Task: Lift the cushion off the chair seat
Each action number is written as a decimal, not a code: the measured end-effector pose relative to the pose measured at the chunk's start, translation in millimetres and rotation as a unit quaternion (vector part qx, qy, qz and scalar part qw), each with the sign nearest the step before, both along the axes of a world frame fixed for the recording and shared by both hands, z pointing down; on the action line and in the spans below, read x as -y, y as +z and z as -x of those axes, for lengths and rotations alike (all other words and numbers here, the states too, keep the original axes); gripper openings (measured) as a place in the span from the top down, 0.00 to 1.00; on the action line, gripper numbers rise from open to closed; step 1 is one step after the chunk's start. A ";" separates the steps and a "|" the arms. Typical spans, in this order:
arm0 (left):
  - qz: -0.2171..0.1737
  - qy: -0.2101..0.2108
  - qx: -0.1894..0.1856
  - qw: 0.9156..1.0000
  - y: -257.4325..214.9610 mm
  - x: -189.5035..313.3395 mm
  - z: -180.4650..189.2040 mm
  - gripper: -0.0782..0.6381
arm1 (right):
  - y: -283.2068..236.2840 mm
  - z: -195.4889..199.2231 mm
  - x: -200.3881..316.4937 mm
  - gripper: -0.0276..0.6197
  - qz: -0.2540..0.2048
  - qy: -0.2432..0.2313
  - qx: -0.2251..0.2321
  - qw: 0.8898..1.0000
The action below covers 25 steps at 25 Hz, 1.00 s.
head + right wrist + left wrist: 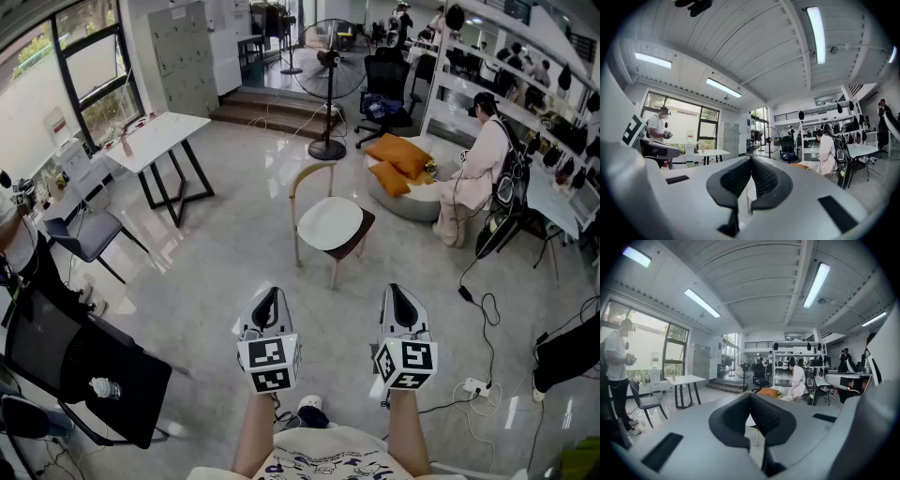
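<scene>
Nothing had been done yet. The round white cushion (pixel 328 223) lay on the seat of the wooden-framed chair (pixel 362 236), at twelve o'clock and well apart from both grippers. The left gripper (pixel 268 302) and right gripper (pixel 399 298) were clamped together, empty. Approach, grip and lift remained.

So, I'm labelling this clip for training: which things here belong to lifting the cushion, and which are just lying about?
Job: white cushion; wooden chair; left gripper and right gripper, both shut and empty.
Lying about: orange cushions; fan; white table; grey chair.
</scene>
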<state>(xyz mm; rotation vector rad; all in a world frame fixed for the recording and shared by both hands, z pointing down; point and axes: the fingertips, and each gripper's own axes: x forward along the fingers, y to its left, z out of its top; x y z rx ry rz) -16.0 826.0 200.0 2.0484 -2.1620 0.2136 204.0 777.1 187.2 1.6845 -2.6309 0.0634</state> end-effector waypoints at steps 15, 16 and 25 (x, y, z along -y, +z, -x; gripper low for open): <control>-0.002 0.005 -0.005 1.000 0.8 18.1 7.6 0.87 | 3.8 7.4 15.0 0.94 0.004 0.003 -0.005 1.000; -0.001 0.005 -0.006 1.000 2.7 21.5 9.1 0.87 | 6.2 8.4 18.1 0.94 0.005 0.004 -0.006 1.000; -0.001 0.003 -0.016 1.000 15.3 57.4 35.1 0.87 | 19.7 20.9 52.8 0.94 0.013 0.034 0.004 0.999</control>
